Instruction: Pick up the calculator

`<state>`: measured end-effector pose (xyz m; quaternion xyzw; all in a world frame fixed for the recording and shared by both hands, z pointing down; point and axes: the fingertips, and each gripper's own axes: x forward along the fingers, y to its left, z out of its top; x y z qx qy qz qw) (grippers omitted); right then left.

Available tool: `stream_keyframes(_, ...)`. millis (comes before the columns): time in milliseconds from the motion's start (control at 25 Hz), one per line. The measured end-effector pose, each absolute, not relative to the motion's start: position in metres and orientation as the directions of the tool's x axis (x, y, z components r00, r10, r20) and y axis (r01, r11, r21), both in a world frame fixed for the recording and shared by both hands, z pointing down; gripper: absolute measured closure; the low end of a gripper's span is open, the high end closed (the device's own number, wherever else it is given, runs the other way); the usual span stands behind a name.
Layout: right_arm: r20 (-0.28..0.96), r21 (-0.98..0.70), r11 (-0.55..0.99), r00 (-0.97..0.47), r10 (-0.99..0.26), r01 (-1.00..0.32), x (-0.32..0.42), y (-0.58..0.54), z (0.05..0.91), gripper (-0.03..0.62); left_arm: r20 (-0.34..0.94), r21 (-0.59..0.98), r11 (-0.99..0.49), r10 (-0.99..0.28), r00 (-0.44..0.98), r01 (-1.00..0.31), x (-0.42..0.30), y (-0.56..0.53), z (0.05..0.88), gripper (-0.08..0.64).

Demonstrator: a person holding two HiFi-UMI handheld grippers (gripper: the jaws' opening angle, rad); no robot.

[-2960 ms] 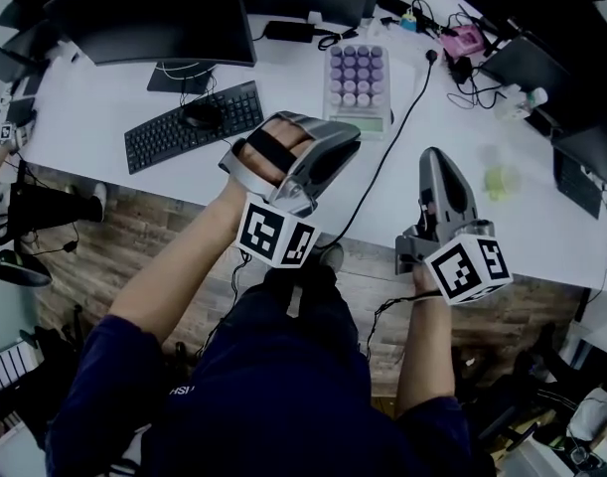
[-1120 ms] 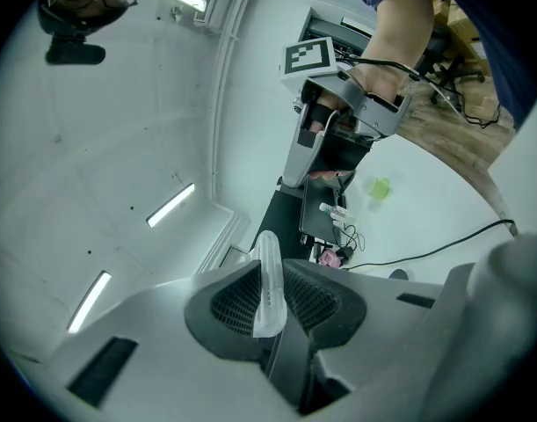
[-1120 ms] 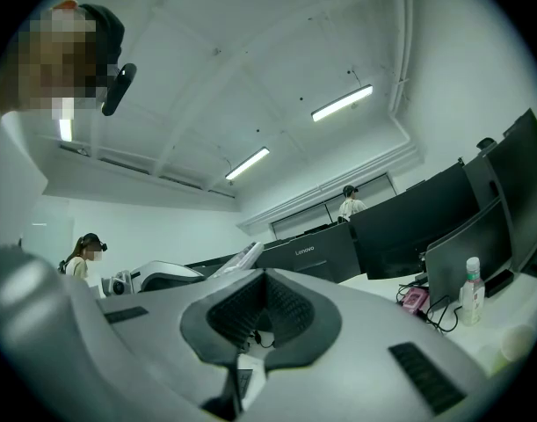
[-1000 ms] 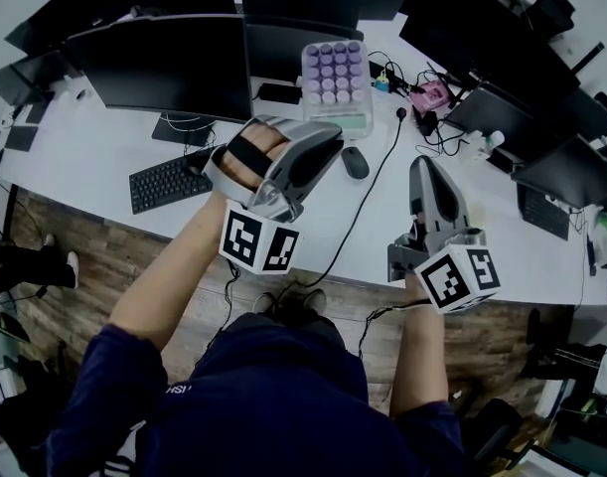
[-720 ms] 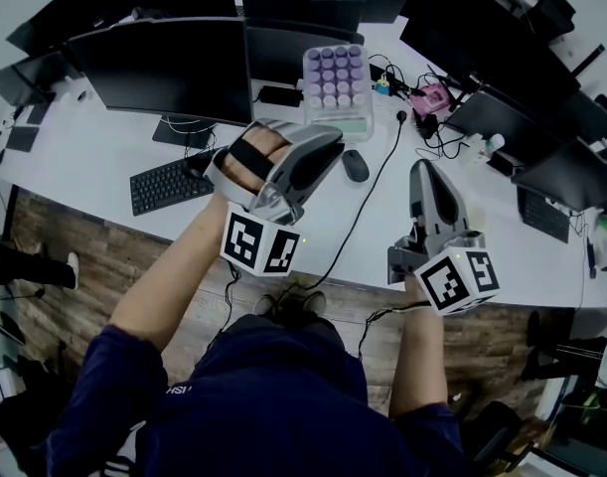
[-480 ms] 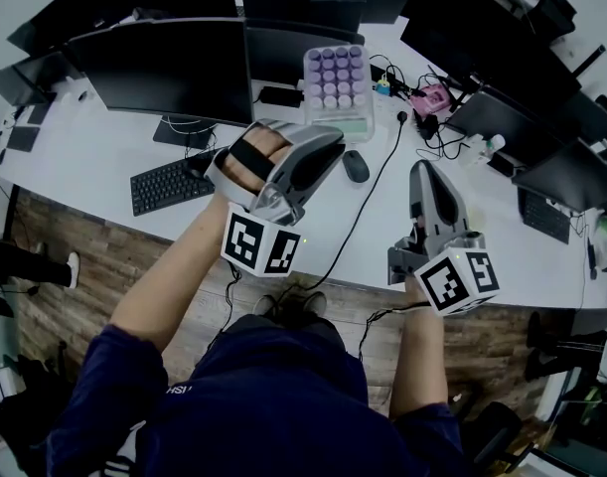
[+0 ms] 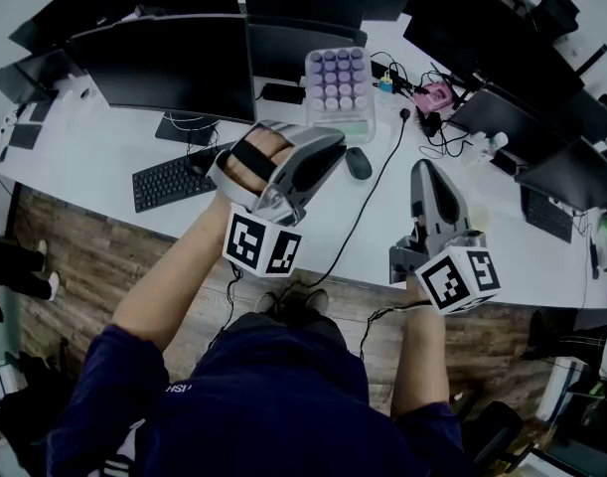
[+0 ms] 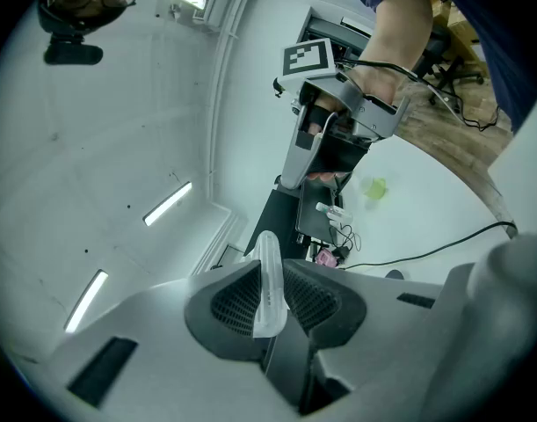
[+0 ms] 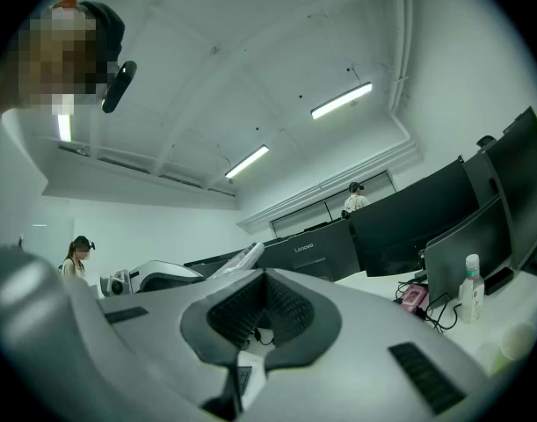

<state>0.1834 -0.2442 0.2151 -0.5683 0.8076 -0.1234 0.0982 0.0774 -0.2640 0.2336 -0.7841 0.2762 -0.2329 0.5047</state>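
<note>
Counter (image 7: 94, 152): white, backed by dark monitors (image 7: 164, 63).
Calculator (image 7: 340, 92): flat on the counter, just beyond the left claw (image 7: 335, 147), untouched.
Keyboard (image 7: 169, 179): right end hidden behind the left claw.
Left claw: tips pressed together, empty.
Right claw (image 7: 428, 169): closed, empty, well right of the calculator.
Change: nothing has shifted since half a second ago.

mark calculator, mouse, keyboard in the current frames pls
calculator (image 7: 340, 79): head view, on its grid of purple keys.
mouse (image 7: 359, 164): head view, middle of its dark back.
keyboard (image 7: 171, 180): head view, on the rows of keys that show.
</note>
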Motion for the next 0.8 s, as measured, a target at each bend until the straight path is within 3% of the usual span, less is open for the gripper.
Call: stream_keyframes(800,-0.022,-0.31,0.326,-0.336,-0.942,-0.893,0.1868,-0.2397,0.2151,0.589,0.089,-0.921,-0.339,-0.666,0.74,-0.194,0.0839,-0.2595,0.2357,0.465)
